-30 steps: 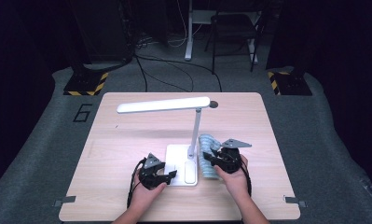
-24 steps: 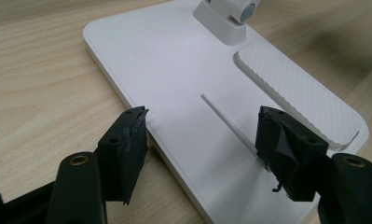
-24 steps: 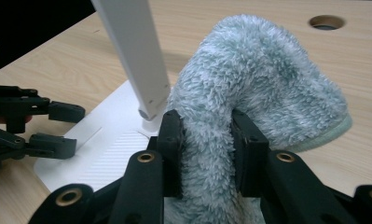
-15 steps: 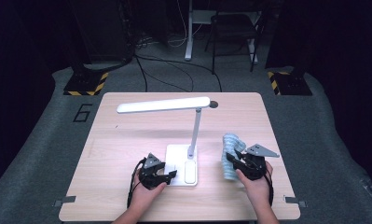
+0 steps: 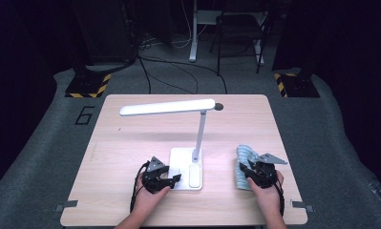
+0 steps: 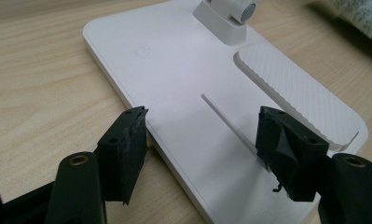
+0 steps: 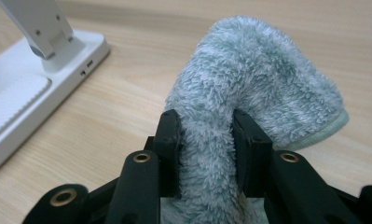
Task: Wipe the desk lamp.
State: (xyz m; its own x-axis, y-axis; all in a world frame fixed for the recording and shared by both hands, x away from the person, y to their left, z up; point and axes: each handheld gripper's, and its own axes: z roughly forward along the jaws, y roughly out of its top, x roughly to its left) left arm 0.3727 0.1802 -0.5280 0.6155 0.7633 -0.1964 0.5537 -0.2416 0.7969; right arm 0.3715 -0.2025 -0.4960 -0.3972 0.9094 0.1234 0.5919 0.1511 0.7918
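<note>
A white desk lamp (image 5: 197,129) stands mid-table on a flat white base (image 5: 185,167), its long head reaching left. My left gripper (image 5: 171,179) rests at the base's near left edge, open, its jaws straddling the base plate (image 6: 188,84) without pinching it. A pale blue fluffy cloth (image 5: 243,167) lies right of the lamp. My right gripper (image 5: 248,171) is shut on the cloth (image 7: 249,93), whose folded end arches up beyond the jaws. The lamp's base (image 7: 30,98) lies off to the left in the right gripper view.
The light wooden table (image 5: 131,138) has bare room on its left and far halves. Beyond it lie grey floor mats, cables, black-and-yellow striped feet (image 5: 88,88) and a chair (image 5: 240,33) in the dark.
My right gripper has carried the cloth from beside the lamp's stem out to the right, away from the base. The left gripper has stayed at the base.
</note>
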